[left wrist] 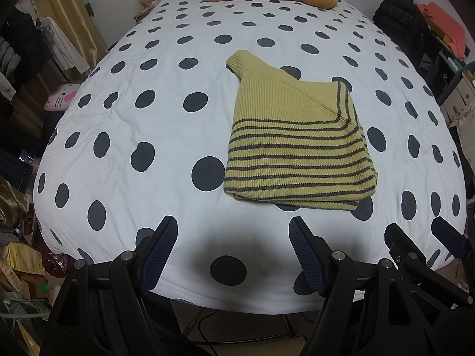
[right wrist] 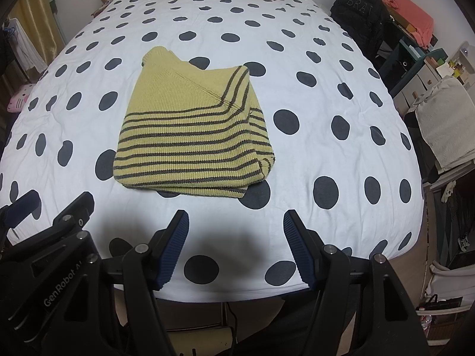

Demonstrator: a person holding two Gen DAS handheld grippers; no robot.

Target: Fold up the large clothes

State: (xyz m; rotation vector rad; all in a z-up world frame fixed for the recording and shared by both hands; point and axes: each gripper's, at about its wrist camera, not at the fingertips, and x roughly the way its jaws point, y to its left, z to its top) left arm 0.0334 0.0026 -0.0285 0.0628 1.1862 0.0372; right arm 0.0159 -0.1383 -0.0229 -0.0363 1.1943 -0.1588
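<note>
Your left claw (left wrist: 233,233) and right claw (right wrist: 236,225) both gape empty at the bottom of the frame, short of the sweater (left wrist: 294,145), which lies folded mid-frame on the bed (left wrist: 124,136). Square its protruding cuff before stopping. Its underside layers are hidden.
</note>
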